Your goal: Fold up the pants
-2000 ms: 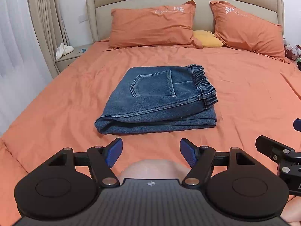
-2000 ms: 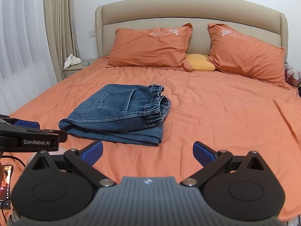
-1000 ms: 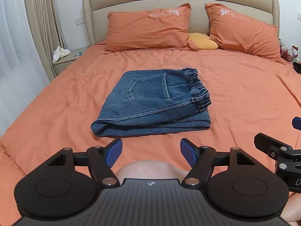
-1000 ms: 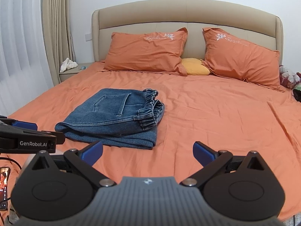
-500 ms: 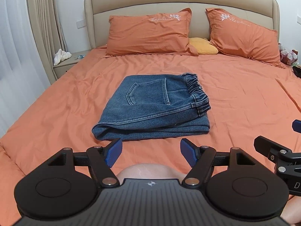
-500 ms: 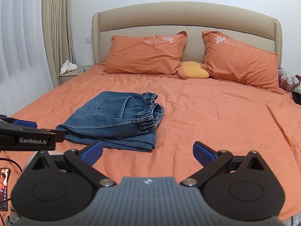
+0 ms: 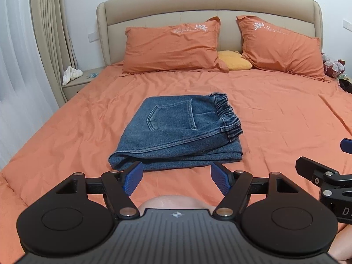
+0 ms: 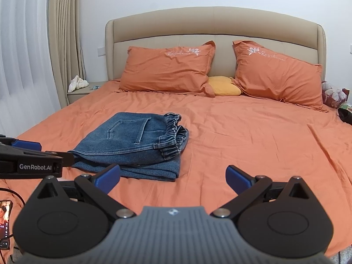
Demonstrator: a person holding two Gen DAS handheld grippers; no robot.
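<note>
While jeans (image 7: 176,136) lie folded on bed (image 7: 275,114) | pillows (image 7: 171,46) behind | nightstand (image 7: 77,83) left

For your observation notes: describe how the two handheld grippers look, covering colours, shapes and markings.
Both the left gripper and the right gripper share one design: matte black linkage arms, round black discs, silver pivot pins, ribbed blue finger pads and a ridged grey body. White "GenRobot.AI" lettering marks the left one's side.

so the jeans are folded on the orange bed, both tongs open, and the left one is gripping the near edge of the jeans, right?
Not quite. The left tongs grip nothing: in the left wrist view their blue pads hang open short of the folded jeans, with bare orange bedsheet between. The rest holds: the jeans lie folded on the bed, and the right tongs are open too.
</note>
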